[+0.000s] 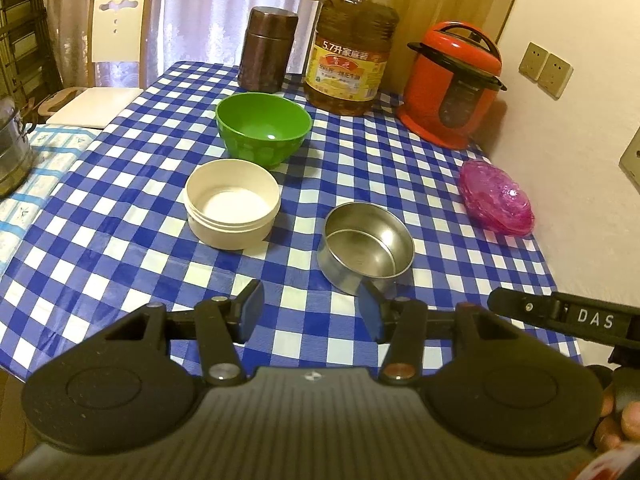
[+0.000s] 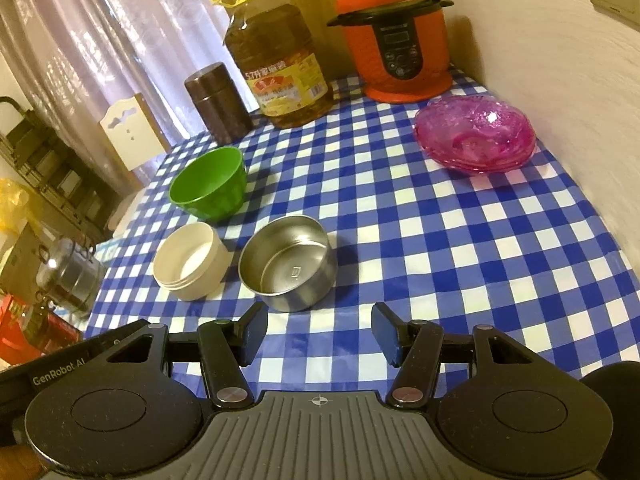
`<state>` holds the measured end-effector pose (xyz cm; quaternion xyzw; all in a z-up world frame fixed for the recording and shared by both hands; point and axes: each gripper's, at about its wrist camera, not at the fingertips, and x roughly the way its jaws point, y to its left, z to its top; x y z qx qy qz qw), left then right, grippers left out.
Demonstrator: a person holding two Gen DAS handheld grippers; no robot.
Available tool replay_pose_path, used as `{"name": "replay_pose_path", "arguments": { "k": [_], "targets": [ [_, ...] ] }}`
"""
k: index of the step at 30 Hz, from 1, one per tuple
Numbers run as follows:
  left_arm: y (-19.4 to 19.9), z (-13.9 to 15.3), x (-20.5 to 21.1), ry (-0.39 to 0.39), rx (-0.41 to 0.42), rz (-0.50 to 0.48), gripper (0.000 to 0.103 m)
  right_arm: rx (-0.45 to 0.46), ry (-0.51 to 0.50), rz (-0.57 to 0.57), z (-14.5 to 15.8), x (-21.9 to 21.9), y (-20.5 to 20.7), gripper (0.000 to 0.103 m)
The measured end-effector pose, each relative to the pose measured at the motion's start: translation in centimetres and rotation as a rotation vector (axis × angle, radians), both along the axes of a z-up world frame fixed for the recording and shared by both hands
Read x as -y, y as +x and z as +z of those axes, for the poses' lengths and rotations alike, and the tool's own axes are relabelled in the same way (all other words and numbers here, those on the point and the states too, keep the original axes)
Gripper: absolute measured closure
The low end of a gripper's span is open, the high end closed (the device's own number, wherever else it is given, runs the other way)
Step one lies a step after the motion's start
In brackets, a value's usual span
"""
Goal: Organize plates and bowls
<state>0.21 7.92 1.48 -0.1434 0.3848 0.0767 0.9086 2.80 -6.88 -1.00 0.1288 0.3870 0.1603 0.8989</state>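
On the blue checked tablecloth (image 1: 120, 264) stand a green bowl (image 1: 263, 128), a cream bowl (image 1: 232, 203) and a steel bowl (image 1: 366, 248). A stack of pink glass plates (image 1: 496, 203) lies by the wall. My left gripper (image 1: 310, 312) hovers open just short of the steel bowl, nothing between its fingers. In the right wrist view the same green bowl (image 2: 208, 183), cream bowl (image 2: 188, 261), steel bowl (image 2: 289, 262) and pink plates (image 2: 476, 133) show. My right gripper (image 2: 318, 334) is open and empty, near the steel bowl's front right.
At the back stand a brown canister (image 1: 267, 55), a big oil bottle (image 1: 350, 46) and a red pressure cooker (image 1: 454, 84). A chair (image 1: 112, 56) and a steel pot (image 1: 12, 144) are at the left. The wall (image 1: 580, 184) runs along the table's right.
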Motion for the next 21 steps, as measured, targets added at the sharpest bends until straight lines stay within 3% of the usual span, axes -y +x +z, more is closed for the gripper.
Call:
{"name": "replay_pose_path", "arguments": {
  "k": [21],
  "targets": [
    [1.2, -0.4, -2.7, 0.036, -0.013, 0.045, 0.055, 0.006, -0.029, 0.045, -0.5, -3.1, 2.0, 0.045]
  ]
}}
